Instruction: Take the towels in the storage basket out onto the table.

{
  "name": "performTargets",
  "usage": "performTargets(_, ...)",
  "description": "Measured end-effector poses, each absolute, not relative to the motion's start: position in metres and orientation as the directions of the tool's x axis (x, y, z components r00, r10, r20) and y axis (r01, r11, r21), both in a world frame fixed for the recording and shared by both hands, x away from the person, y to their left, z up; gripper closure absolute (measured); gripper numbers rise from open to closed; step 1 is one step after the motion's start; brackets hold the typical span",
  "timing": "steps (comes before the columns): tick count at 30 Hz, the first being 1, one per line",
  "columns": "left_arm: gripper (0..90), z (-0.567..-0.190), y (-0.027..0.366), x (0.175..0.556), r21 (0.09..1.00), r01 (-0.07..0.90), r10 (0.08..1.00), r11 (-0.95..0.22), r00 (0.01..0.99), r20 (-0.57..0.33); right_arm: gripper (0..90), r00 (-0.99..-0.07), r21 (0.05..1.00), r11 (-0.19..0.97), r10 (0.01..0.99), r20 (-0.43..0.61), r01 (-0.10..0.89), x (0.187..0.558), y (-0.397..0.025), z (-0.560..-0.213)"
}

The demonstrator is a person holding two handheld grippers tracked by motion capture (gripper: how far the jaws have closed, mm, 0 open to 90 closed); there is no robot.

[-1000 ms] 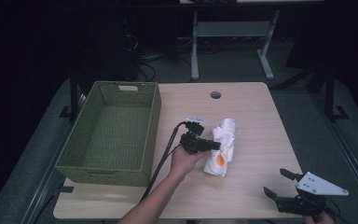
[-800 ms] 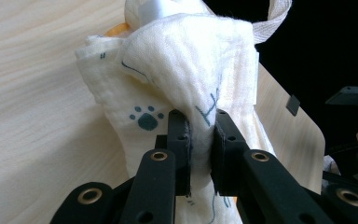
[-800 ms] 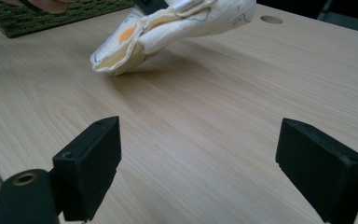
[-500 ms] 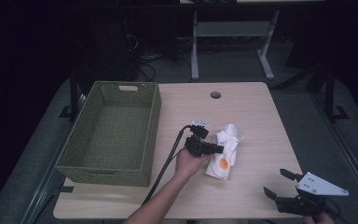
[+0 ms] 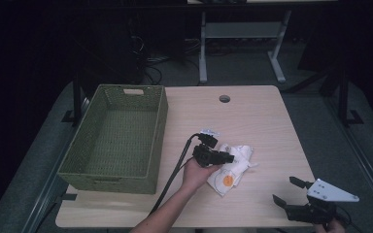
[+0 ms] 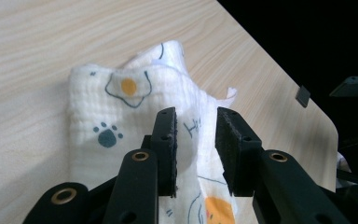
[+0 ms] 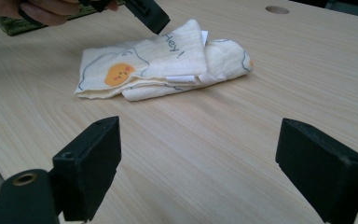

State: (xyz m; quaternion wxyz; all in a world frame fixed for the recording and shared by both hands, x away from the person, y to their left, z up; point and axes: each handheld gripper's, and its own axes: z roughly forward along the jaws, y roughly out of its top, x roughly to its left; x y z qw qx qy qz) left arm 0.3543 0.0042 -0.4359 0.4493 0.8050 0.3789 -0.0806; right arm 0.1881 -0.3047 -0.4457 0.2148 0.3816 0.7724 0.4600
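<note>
A white cloth [image 5: 236, 171] printed with fried eggs and paw marks lies folded on the wooden table [image 5: 257, 121], right of centre. My left gripper [image 5: 229, 158], held in a hand, rests over the cloth's left part. In the left gripper view its jaws [image 6: 196, 119] stand a little apart, with a fold of the cloth [image 6: 116, 107] between and under them. My right gripper [image 5: 285, 190] hovers wide open at the table's front right corner. The right gripper view has its jaws [image 7: 203, 140] pointed at the cloth [image 7: 168, 56], with the left gripper's jaw tip [image 7: 147, 14] at the cloth's far side.
A green woven basket [image 5: 108, 177] stands on the left half of the table, nothing inside it. A cable hole [image 5: 224, 98] sits near the far edge. A black cable [image 5: 172, 179] trails from the left gripper toward the front edge. Dark floor and desk legs lie beyond.
The left gripper has moved toward the front edge. The cloth, stretched out lengthwise before, now lies shorter and more folded. The right gripper has stayed still.
</note>
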Motion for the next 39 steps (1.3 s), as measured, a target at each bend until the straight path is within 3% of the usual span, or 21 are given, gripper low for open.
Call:
performTargets(20,63.8,-0.430,0.032,0.317,0.734,0.591,0.507,-0.333,0.769,-0.390,13.8,-0.624,0.864,0.304,0.781,0.015,0.401,0.194,-0.298,-0.449)
performTargets(39,55.1,-0.432,0.058,0.281,0.771,0.549,0.467,-0.323,0.801,-0.374,13.8,-0.629,0.862,0.310,0.777,0.013,0.401,0.196,-0.296,-0.450)
